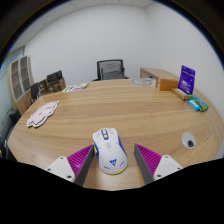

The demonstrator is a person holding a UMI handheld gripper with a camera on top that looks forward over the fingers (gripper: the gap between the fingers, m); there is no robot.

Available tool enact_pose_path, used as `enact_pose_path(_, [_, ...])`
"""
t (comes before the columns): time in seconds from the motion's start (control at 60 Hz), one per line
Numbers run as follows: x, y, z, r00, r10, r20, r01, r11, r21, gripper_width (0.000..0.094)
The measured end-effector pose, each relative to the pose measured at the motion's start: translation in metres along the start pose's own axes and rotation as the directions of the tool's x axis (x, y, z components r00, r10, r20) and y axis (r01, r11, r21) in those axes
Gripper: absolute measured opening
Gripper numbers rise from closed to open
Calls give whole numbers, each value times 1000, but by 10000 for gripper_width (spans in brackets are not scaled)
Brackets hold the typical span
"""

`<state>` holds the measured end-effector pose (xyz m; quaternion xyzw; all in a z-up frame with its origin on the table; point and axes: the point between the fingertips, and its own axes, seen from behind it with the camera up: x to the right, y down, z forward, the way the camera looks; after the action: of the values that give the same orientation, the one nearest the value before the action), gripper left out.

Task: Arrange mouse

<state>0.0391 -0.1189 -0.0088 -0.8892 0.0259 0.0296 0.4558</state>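
The hand-held gripper (112, 163) stands open, its two fingers spread wide, each with one magenta pad (75, 160) on its inner face, ribbed with fine lines. Between them, with a clear gap at either side, lies one mouse (110, 148): a rounded, smooth white shell with blue markings on its back and a dark strip near its front. It rests on the bench (120, 110) on its own, slightly nearer the left finger than the right. The bench is a single broad top of light wood grain with a curved edge. Ahead and to the right of the right finger sits one small white round object (190, 140) with a dark centre; what it is cannot be told. Further off to the left lies a flat cluster of white, irregular pieces (42, 115), and beyond them some papers (75, 87) near the far left edge. Far to the right stand one purple box (187, 76), upright, and one teal flat item (196, 102) just in front of it. Beyond the bench, one dark office chair (111, 69) stands at the far side against a plain white wall, with a wooden cabinet (158, 75) to its right and shelving (20, 75) at the left. Nothing lies directly between the fingers and the mouse.
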Motion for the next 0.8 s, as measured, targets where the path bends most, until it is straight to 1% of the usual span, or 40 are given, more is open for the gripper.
enact_pose_path(0.05, [1, -9, 7, 1000, 8, 11, -8, 1000, 16, 833])
enact_pose_path(0.133, [6, -15, 19, 1000, 4, 1, -4, 1000, 4, 827])
enact_pose_path(0.183, [8, -20, 25, 1000, 15, -2, -15, 1000, 5, 799])
enact_pose_path(0.217, [7, -23, 27, 1000, 26, -1, -26, 1000, 10, 753])
enact_pose_path(0.25, [9, -24, 30, 999, 36, -7, -35, 999, 12, 672])
enact_pose_path(0.267, [9, -24, 31, 999, 40, -12, -40, 999, 11, 614])
enact_pose_path(0.283, [10, -24, 32, 999, 45, -17, -45, 999, 10, 526])
enact_pose_path(0.367, [15, -24, 32, 996, 73, -50, -73, 997, 5, 518])
enact_pose_path(0.467, [15, -23, 32, 994, 73, -85, -73, 997, 8, 448])
enact_pose_path(0.55, [14, -24, 31, 990, 86, -111, -90, 996, -25, 382])
enact_pose_path(0.583, [8, -27, 30, 990, 72, -123, -77, 997, -33, 374])
enact_pose_path(0.65, [-24, -44, 30, 994, 47, -99, -49, 999, -20, 375])
enact_pose_path(0.733, [-89, -74, 35, 998, 27, -62, -26, 1000, 8, 375])
enact_pose_path(0.8, [-144, -96, 50, 998, 29, -59, -27, 999, 27, 374])
